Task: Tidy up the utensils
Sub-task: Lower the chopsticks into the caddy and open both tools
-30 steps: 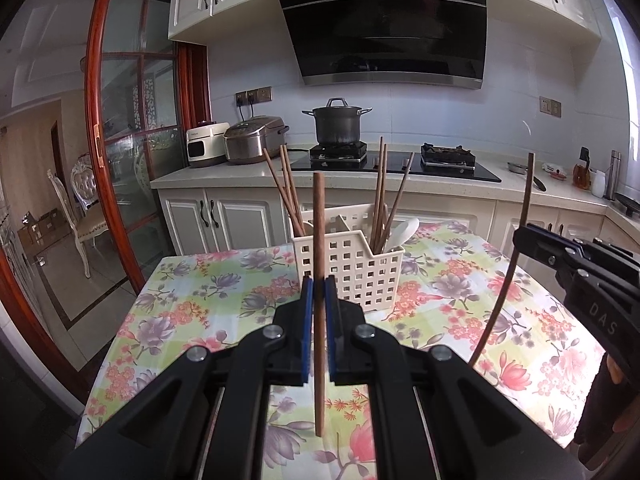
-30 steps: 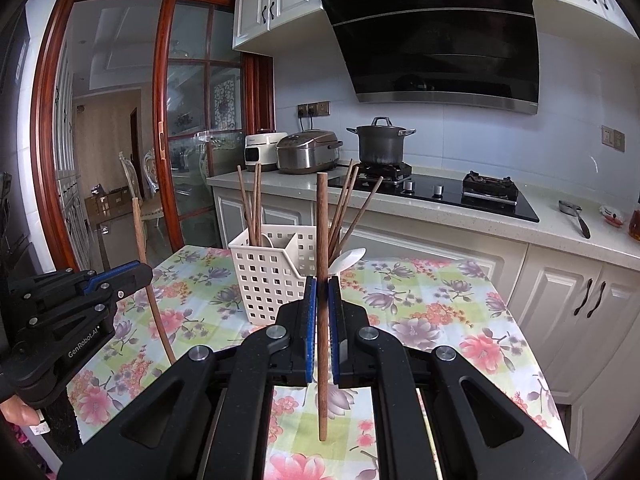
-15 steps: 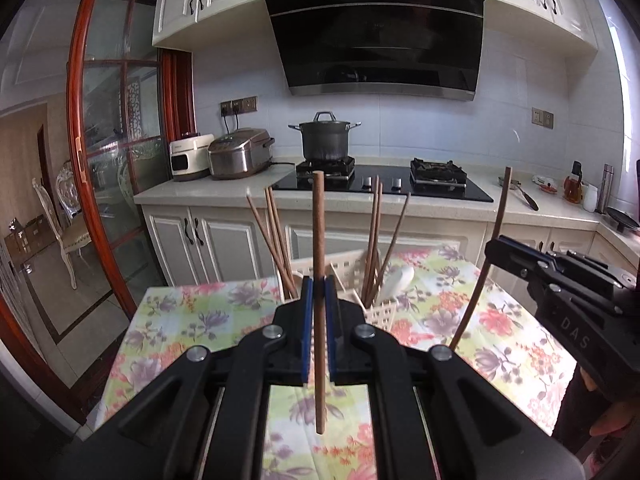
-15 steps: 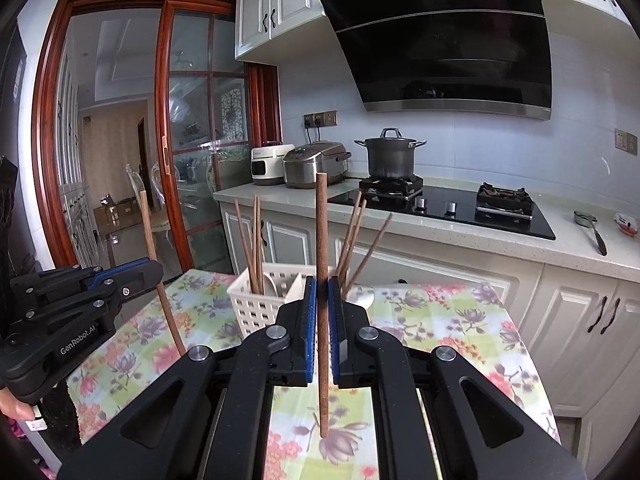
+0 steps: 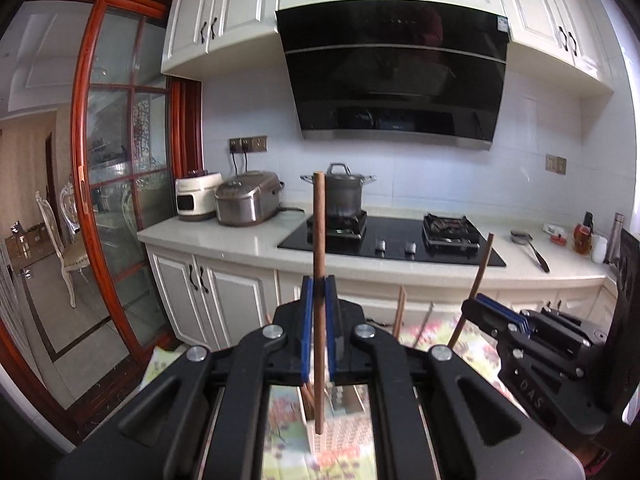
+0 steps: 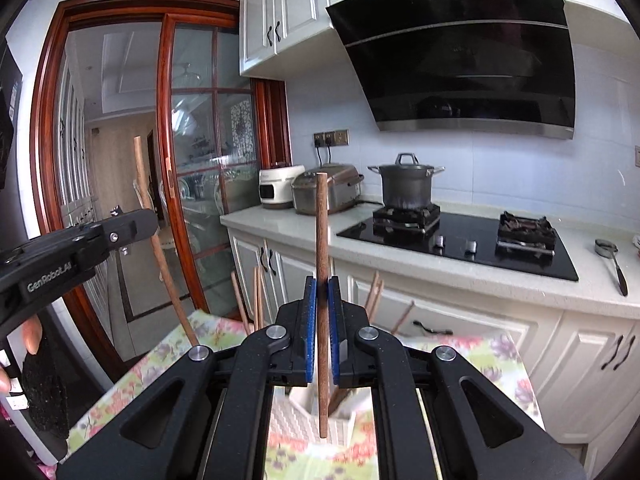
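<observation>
The left gripper (image 5: 319,294) is clamped on an upright chopstick (image 5: 319,280). The white basket (image 5: 340,420) sits at six o'clock, mostly hidden behind its jaws. The right gripper (image 6: 322,296) pinches a second chopstick (image 6: 322,280). Readable writing: "GenRobot.AI" at nine o'clock in the right view, "DAS" at four o'clock in the left.

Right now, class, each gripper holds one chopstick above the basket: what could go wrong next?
1. The left gripper pinches its chopstick at one narrow spot, so it could pivot or slip.
2. The white basket already holds angled chopsticks, which could block insertion.
3. The grippers are close together and could collide.
</observation>
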The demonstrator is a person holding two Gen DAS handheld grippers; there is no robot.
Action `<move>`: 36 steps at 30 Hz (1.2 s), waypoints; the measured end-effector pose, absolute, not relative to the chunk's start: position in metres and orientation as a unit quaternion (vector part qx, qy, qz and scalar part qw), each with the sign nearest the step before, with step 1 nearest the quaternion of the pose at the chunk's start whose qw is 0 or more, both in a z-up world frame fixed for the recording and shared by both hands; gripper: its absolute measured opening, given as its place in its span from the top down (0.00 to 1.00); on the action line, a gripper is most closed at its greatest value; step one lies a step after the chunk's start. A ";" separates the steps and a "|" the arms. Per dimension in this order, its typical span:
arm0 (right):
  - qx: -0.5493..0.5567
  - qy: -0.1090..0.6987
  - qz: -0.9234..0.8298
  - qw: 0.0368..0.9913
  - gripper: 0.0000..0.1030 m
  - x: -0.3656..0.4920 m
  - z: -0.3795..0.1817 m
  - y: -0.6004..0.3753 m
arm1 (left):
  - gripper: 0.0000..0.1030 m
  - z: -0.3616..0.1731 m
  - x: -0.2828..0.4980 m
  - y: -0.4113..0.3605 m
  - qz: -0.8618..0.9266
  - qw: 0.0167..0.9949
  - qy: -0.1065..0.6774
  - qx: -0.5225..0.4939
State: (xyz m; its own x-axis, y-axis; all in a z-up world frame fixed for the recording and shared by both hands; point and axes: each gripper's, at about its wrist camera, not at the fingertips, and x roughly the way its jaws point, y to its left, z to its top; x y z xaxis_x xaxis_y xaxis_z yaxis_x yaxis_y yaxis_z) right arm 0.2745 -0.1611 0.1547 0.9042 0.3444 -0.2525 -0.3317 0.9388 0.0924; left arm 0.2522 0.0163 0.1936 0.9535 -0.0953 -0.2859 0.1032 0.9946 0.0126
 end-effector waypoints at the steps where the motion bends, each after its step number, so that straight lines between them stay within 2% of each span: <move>1: 0.021 0.131 0.173 0.976 0.94 0.280 0.156 -0.159 | 0.94 0.195 0.258 0.016 -0.048 0.989 0.141 0.013; 8: 0.015 0.134 0.177 0.975 0.94 0.313 0.151 -0.145 | 0.94 0.185 0.301 0.018 -0.054 0.987 0.152 -0.011; 23: 0.006 0.225 0.207 0.952 0.94 0.366 0.091 -0.123 | 0.94 0.094 0.358 0.032 -0.071 0.963 0.257 -0.048; 28: 0.022 0.236 0.196 0.951 0.85 0.370 0.083 -0.129 | 0.93 0.090 0.356 0.041 -0.054 0.964 0.256 -0.049; 29: 0.023 0.234 0.194 0.952 0.80 0.369 0.084 -0.131 | 0.92 0.091 0.355 0.042 -0.051 0.965 0.254 -0.046; 30: 0.024 0.233 0.194 0.953 0.70 0.367 0.085 -0.132 | 0.89 0.092 0.353 0.043 -0.050 0.966 0.252 -0.043; 32: 0.024 0.226 0.193 0.955 0.60 0.363 0.089 -0.135 | 0.80 0.096 0.348 0.044 -0.044 0.968 0.246 -0.038; 36: 0.018 0.209 0.183 0.960 0.60 0.352 0.102 -0.145 | 0.67 0.106 0.341 0.051 -0.027 0.972 0.232 -0.037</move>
State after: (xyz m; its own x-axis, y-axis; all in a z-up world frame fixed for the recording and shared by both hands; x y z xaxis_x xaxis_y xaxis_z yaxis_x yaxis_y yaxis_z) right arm 0.3524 -0.1448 0.1017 0.8457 0.3590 -0.3949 -0.3438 0.9324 0.1116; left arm 0.3409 0.0507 0.1058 0.8913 -0.0693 -0.4482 0.0347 0.9958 -0.0848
